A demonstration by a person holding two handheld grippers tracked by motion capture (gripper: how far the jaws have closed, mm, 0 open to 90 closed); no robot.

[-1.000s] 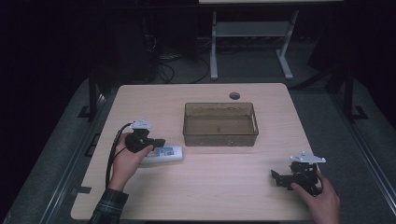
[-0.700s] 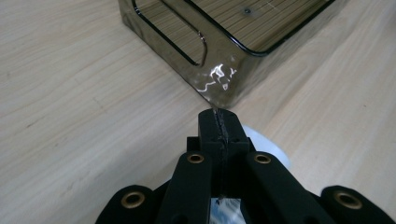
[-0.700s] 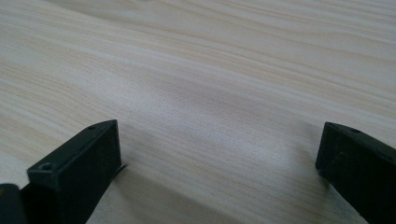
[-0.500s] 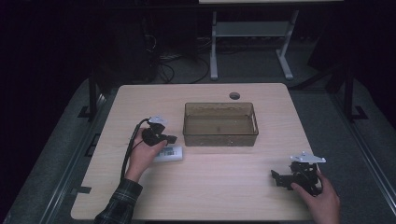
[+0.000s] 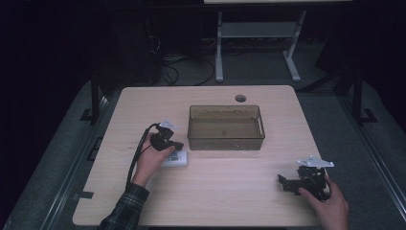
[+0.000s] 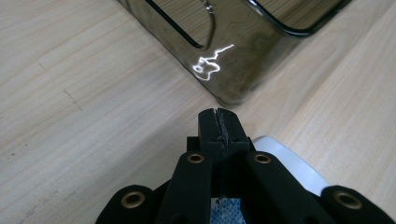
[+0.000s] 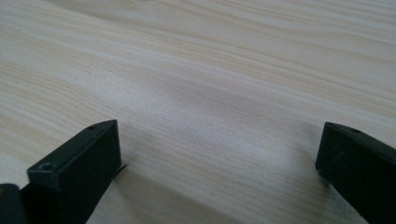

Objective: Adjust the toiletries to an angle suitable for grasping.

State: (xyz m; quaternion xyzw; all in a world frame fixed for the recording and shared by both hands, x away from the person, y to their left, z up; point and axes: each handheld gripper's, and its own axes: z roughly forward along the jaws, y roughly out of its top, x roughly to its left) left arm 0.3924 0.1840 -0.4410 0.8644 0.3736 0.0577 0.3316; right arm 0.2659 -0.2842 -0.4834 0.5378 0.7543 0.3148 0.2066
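Note:
A small white packet point(image 5: 175, 159) with a blue-and-white label lies flat on the wooden table point(image 5: 225, 191), just left of the front-left corner of a clear brown bin point(image 5: 225, 143). My left gripper point(image 5: 179, 144) hovers right over the packet with its jaws pressed together. In the left gripper view the shut tips point(image 6: 219, 117) point at the bin's corner point(image 6: 243, 70), and the white packet point(image 6: 292, 165) shows underneath them. My right gripper point(image 5: 283, 181) rests near the table's front right, open, with bare wood between its jaws point(image 7: 219, 158).
The bin stands in the middle of the table and looks empty. A round cable hole point(image 5: 240, 98) sits behind it near the far edge. The left gripper's cable point(image 5: 139, 153) loops beside the person's left hand. Dark floor and a desk frame point(image 5: 219, 48) lie beyond the table.
My left gripper has moved right and slightly forward, from the left side of the white packet to above it near the bin's corner. The packet and the right gripper have stayed put.

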